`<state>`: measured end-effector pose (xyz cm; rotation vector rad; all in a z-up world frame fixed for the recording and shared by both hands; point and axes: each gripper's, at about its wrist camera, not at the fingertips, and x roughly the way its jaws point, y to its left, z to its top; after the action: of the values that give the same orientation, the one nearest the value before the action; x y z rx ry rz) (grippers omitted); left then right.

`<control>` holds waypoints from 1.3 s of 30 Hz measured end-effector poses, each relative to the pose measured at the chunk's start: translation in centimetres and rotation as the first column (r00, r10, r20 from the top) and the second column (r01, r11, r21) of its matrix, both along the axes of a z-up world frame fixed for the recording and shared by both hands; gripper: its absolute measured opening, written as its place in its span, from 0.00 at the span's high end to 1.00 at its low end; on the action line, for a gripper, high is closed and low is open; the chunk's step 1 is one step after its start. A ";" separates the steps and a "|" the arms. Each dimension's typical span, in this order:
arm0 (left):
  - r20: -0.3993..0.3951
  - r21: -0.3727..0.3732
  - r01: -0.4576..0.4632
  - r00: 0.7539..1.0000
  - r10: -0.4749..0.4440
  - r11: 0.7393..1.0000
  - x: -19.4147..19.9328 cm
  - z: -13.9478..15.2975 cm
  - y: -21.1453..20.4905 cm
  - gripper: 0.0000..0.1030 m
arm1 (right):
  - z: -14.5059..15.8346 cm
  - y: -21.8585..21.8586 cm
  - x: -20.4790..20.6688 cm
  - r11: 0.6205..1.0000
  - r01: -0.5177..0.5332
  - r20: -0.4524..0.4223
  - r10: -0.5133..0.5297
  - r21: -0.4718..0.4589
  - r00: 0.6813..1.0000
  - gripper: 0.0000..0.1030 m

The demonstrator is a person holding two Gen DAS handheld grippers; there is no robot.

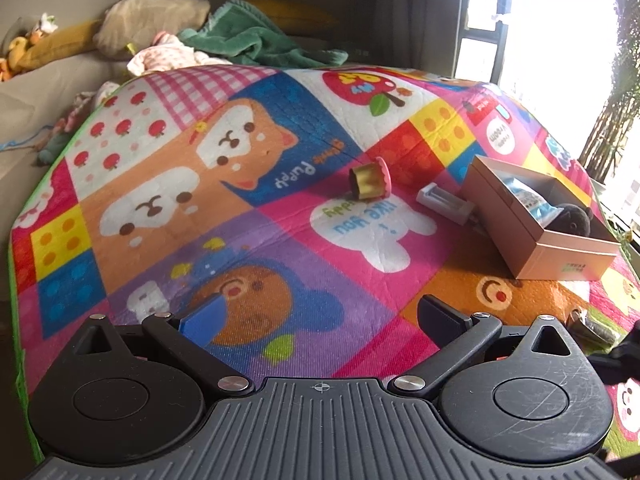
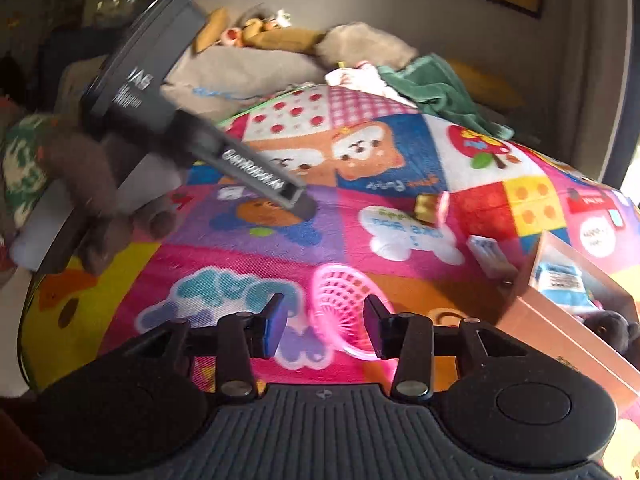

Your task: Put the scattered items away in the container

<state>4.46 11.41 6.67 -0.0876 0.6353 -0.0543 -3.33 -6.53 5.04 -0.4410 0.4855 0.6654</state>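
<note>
Spread wide, the left gripper (image 1: pixel 320 320) hovers over the patchwork play mat (image 1: pixel 168 184) with nothing between its fingers, one blue-padded, one black. Ahead of it, a gold cup with a pink base (image 1: pixel 369 179) lies on its side on the pink patch. Just right of that, a small white box (image 1: pixel 444 202) rests against the near corner of the open cardboard box (image 1: pixel 560 258), which sits at the mat's right side. Inside the box lie a blue-and-white packet (image 1: pixel 528 200) and a dark plush toy (image 1: pixel 574 220). A dark wrapped item (image 1: pixel 592 328) lies on the mat by the right finger's base, too cut off to identify. Pillows and a green blanket (image 1: pixel 256 40) are heaped beyond the mat.

From the right wrist view, the right gripper (image 2: pixel 326 324) is also open, its fingers either side of a pink plastic basket (image 2: pixel 344 304) tipped on its side; whether they touch it is hard to say. The cardboard box (image 2: pixel 560 328) stands to the right, the blurred gold cup (image 2: pixel 430 208) and white box (image 2: pixel 490 254) farther off. The left gripper (image 2: pixel 296 200), held in a hand (image 2: pixel 92 184), points down at the mat.
</note>
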 end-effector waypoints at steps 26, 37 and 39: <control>-0.049 -0.010 -0.070 0.996 0.069 0.998 -0.8 -1.5 3.0 0.00 | -1.2 -8.1 13.1 0.692 0.434 -0.701 0.147 0.577 0.698 0.94; -0.088 0.017 0.014 0.996 -0.013 1.000 0.0 -2.0 -0.7 0.00 | -2.3 -14.6 12.4 0.667 0.475 -0.647 0.012 0.573 0.763 0.75; -0.090 0.022 0.037 0.995 -0.035 0.999 0.1 -2.0 -1.6 0.00 | -1.7 -16.2 11.6 0.670 0.481 -0.621 -0.038 0.565 0.783 0.53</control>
<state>4.52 9.84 4.70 -0.0563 0.7267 -0.0777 8.25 -22.76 3.39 0.5983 0.7954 0.6238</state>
